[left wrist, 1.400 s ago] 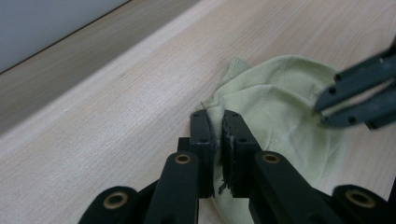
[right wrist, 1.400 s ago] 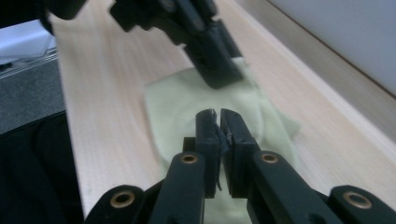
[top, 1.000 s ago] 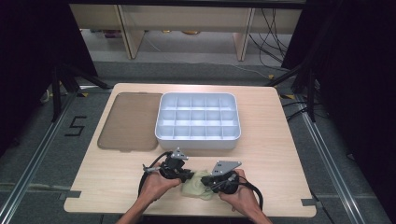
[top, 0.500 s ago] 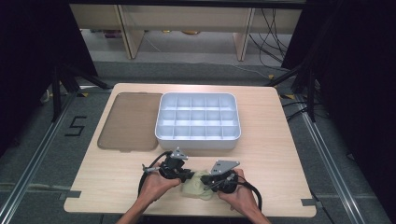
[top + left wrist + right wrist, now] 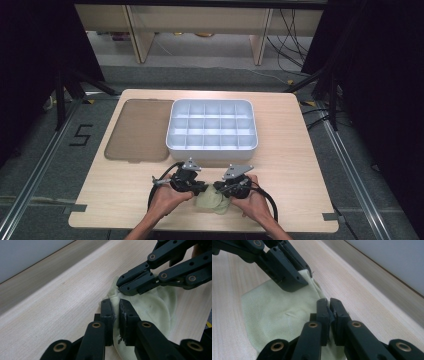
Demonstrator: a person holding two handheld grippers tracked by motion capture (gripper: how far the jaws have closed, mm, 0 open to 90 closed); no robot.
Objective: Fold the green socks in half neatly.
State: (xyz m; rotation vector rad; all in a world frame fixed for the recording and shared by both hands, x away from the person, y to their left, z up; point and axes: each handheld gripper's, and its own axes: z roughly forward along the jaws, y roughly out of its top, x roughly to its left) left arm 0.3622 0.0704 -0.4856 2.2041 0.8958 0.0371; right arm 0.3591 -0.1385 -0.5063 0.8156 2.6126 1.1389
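The high view is bright in the middle and very dark at both sides. Light falls from above onto the table (image 5: 295, 150), and the wood looks pale and even, with no strong glare. The white tray (image 5: 212, 146) shines the most. Small soft shadows sit under the left gripper (image 5: 199, 187) and the right gripper (image 5: 223, 189). This picture is a little soft, so small things look fuzzy.

In the two gripper views the light is warm and soft. The wood grain just past the jaws is sharp. The black parts closest to the camera are blurry, and the far edge beyond the jaws is blurry too. The pale cloth (image 5: 277, 312) shows its weave clearly.
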